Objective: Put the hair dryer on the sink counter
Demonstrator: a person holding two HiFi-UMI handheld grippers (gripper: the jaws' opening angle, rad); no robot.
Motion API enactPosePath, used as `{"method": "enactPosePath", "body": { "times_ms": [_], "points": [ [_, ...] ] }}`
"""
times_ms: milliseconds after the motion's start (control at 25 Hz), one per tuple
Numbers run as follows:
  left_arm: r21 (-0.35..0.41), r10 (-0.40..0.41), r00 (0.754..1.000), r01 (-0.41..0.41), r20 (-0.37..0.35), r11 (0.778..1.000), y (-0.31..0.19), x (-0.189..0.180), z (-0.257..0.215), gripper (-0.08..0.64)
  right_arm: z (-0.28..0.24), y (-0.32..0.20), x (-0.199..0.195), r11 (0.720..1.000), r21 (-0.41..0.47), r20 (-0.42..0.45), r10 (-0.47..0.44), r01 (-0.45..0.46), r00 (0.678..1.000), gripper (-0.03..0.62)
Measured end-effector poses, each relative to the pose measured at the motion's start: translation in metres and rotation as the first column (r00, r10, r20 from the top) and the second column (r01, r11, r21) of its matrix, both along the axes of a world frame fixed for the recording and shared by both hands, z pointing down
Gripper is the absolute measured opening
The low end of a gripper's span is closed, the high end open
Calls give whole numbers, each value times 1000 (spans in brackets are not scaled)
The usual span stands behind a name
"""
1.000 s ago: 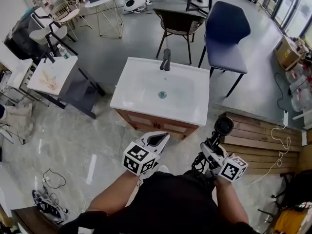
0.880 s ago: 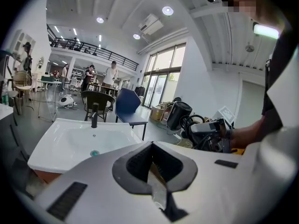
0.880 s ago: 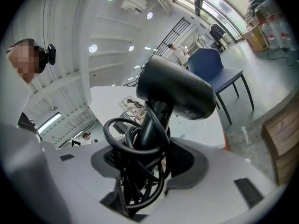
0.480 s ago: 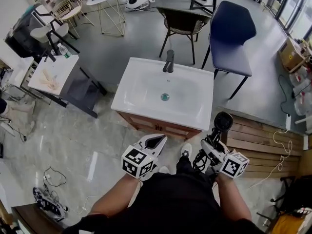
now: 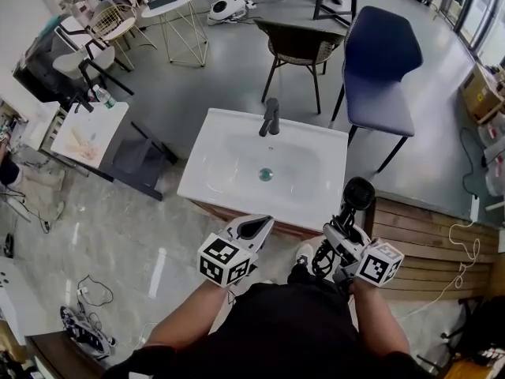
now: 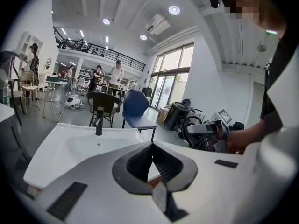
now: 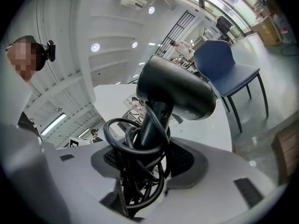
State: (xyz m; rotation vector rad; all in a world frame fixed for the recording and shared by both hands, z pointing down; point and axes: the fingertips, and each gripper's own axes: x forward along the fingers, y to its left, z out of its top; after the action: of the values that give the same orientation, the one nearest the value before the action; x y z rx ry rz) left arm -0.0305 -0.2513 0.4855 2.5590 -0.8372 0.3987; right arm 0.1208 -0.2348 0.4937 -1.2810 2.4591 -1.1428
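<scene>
The black hair dryer (image 5: 359, 196) stands upright in my right gripper (image 5: 341, 239), which is shut on its handle and the coiled cord. In the right gripper view the dryer (image 7: 175, 90) fills the middle, with cord loops wrapped round the handle between the pads of the right gripper (image 7: 149, 143). The dryer head hangs just off the front right corner of the white sink counter (image 5: 316, 192). My left gripper (image 5: 256, 226) is at the counter's front edge, its tips together and nothing held. The left gripper view shows the left gripper (image 6: 152, 148) with the basin (image 6: 70, 143) beyond.
A black faucet (image 5: 271, 117) stands at the back of the basin. Behind the sink are a brown chair (image 5: 298, 42) and a blue chair (image 5: 379, 61). A wooden platform (image 5: 426, 235) lies to the right. A small white table (image 5: 87, 129) is at the left.
The person has stepped toward the sink with both grippers. The counter's front edge is now nearer the jaws, and the dryer head has come up beside its front right corner.
</scene>
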Motion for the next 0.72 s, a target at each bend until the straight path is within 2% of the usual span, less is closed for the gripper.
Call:
{"method": "enactPosePath", "body": {
  "times_ms": [160, 480, 600, 720],
  "points": [
    [-5, 17, 1000, -17, 19, 1000, -23, 22, 3, 0, 9, -25, 22, 1000, -22, 22, 10, -10, 1000, 224],
    [-46, 3, 998, 0, 62, 999, -61, 56, 14, 0, 22, -73, 55, 999, -45, 29, -19, 20, 999, 224],
    [-58, -8, 997, 12, 79, 998, -71, 64, 15, 0, 29, -86, 63, 997, -49, -23, -54, 52, 998, 224],
    [-61, -22, 995, 29, 99, 998, -81, 70, 20, 0, 44, -100, 71, 994, -47, -117, -106, 101, 987, 224]
  ]
}}
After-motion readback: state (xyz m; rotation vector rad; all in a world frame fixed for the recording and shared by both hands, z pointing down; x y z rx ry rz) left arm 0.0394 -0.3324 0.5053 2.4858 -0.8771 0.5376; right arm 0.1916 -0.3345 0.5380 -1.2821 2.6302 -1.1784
